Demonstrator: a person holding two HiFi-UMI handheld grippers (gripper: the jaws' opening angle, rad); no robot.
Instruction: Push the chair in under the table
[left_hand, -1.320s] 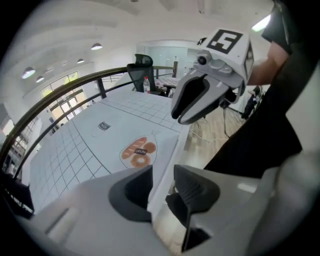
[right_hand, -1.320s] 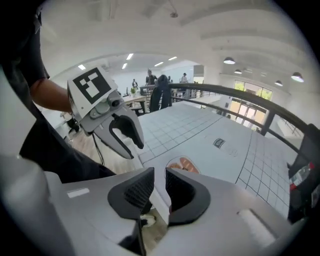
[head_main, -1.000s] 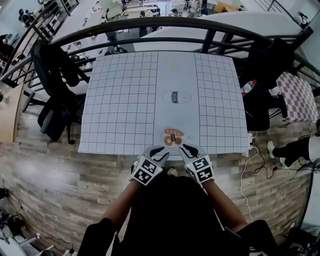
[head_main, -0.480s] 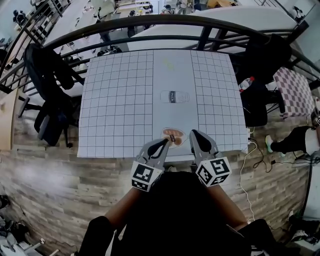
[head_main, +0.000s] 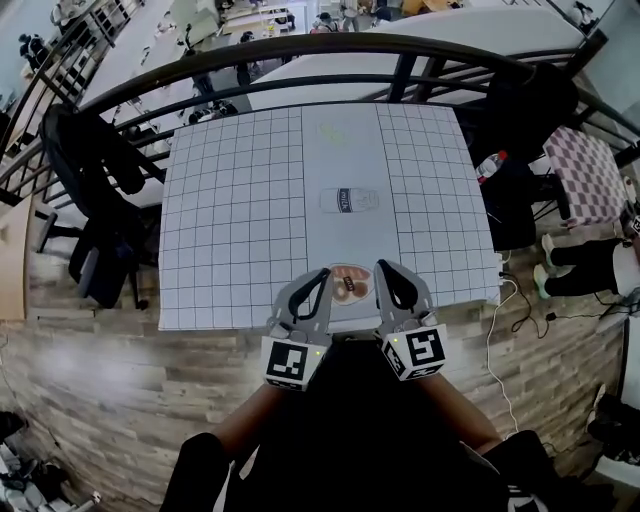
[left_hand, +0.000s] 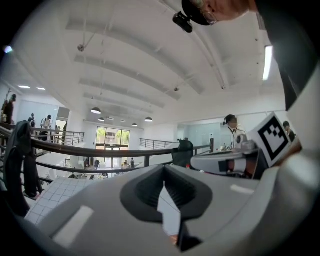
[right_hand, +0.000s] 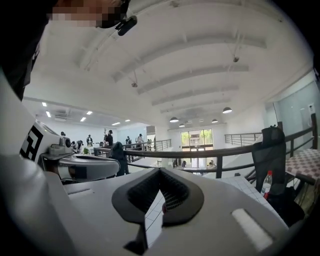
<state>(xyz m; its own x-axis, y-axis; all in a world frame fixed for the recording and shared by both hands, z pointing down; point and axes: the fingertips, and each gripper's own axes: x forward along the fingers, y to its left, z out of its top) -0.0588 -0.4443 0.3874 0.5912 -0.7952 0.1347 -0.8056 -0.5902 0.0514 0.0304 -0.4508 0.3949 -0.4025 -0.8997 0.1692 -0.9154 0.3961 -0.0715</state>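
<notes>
- Head view, biggest first: gridded table (head_main: 240, 220) dead centre, dark curved railing (head_main: 300, 45) past its far edge.
- Just off the table's left side: black chair (head_main: 95, 190) with a jacket draped on it. At the far right corner: second chair (head_main: 525, 115), checkered cushion (head_main: 585, 170) beside it. Neither tucked under, as far as visible.
- Can't pin down the task's chair at the near edge. Only a dark mass below the tools there, either clothing or a chair back, no telling which.
- Side by side over the near edge: left gripper (head_main: 321, 273) and right gripper (head_main: 384, 266), pointing roughly level toward the railing. Both pressed together, nothing pinched. Same reading in left gripper view and right gripper view.
- Flat at mid-table: milk carton (head_main: 349, 200). Between the two tool tips at the near edge: small plate (head_main: 349, 283).
- Risk one, as a guess: no hold on any chair with empty closed jaws, so a real chance of leaving it half-pushed. No way to verify the tuck with the near edge blocked from view.
- Risk two: tips low over the plate, so easy to shove it or the carton with a forward sweep.
- Versus a second ago: then lower at the table edge, tilted down, jaws spread. Now raised, levelled, closed. Plate and carton in the same spots on the table.
</notes>
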